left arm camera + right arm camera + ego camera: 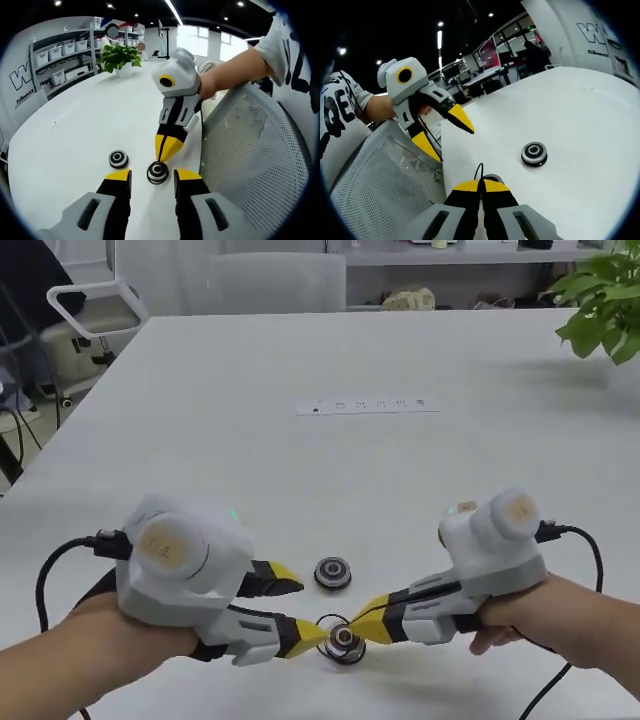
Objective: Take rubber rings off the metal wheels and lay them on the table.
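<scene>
Two wheels: a near wheel (pixel 343 641) and a second wheel (pixel 332 573), both lying flat on the white table (pixel 300 470).
near wheel: a metal hub with a dark rim. In the left gripper view it (pixel 157 172) lies just ahead of the gap between that gripper's two yellow tips. I cannot tell whether either tip touches it.
rubber ring (pixel 325 622): a thin black loop lifted partly clear of the near wheel on its left side. In the right gripper view it shows as a thin strand (pixel 480 172) rising from that gripper's tips, just above the near wheel (pixel 493 178).
left gripper (pixel 300 608): held just left of the near wheel with its fingers spread wide, one tip beside the wheel and the other up toward the second wheel. It holds nothing.
right gripper (pixel 362 628): held just right of the near wheel with its fingers pressed together, pinching the rubber ring against the wheel's edge.
second wheel: just beyond the near wheel and apart from it, with a dark band round its hub. No gripper touches it.
power strip (pixel 367 406): flat on the table, well beyond the near wheel.
plant (pixel 605 310): far beyond the near wheel, off to the right.
mesh chair (pixel 250 150): at the table edge closest to the near wheel.
</scene>
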`<move>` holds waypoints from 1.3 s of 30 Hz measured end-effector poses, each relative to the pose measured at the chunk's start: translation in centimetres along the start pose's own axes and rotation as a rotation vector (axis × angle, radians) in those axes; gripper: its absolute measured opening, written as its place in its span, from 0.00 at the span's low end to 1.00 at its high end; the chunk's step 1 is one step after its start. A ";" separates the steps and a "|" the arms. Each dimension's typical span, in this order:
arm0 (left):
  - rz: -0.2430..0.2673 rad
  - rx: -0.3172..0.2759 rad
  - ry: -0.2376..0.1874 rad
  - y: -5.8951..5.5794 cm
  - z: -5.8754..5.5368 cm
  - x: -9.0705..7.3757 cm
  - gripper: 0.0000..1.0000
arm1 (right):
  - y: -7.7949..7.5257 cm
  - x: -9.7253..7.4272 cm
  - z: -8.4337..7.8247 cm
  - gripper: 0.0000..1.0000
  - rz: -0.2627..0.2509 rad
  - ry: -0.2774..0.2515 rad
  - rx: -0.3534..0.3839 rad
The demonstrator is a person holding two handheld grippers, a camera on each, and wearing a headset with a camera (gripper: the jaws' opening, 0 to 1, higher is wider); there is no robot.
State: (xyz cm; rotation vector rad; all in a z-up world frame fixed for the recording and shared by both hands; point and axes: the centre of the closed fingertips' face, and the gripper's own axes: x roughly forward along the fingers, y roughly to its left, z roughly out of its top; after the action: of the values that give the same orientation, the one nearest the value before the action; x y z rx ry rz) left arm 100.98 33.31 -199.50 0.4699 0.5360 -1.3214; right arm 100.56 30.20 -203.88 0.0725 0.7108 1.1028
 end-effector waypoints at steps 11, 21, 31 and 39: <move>0.019 -0.023 -0.028 -0.3 -0.3 -2.0 0.40 | -0.1 -0.1 0.0 0.00 -0.005 0.000 0.005; 0.037 -0.057 -0.048 -0.4 -1.1 -3.7 0.46 | -0.2 0.0 0.1 0.00 -0.008 -0.004 0.012; 0.056 -0.090 -0.069 -0.5 -1.6 -4.8 0.51 | -0.1 0.0 0.5 0.00 -0.012 -0.013 0.017; 0.061 -0.100 -0.076 -0.6 -2.0 -5.4 0.56 | -0.1 0.3 1.0 0.00 -0.013 -0.014 0.014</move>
State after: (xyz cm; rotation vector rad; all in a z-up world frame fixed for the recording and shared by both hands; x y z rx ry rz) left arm 99.32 38.56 -197.75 0.3495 0.5176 -1.2431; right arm 101.25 30.70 -203.28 0.0879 0.7055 1.0836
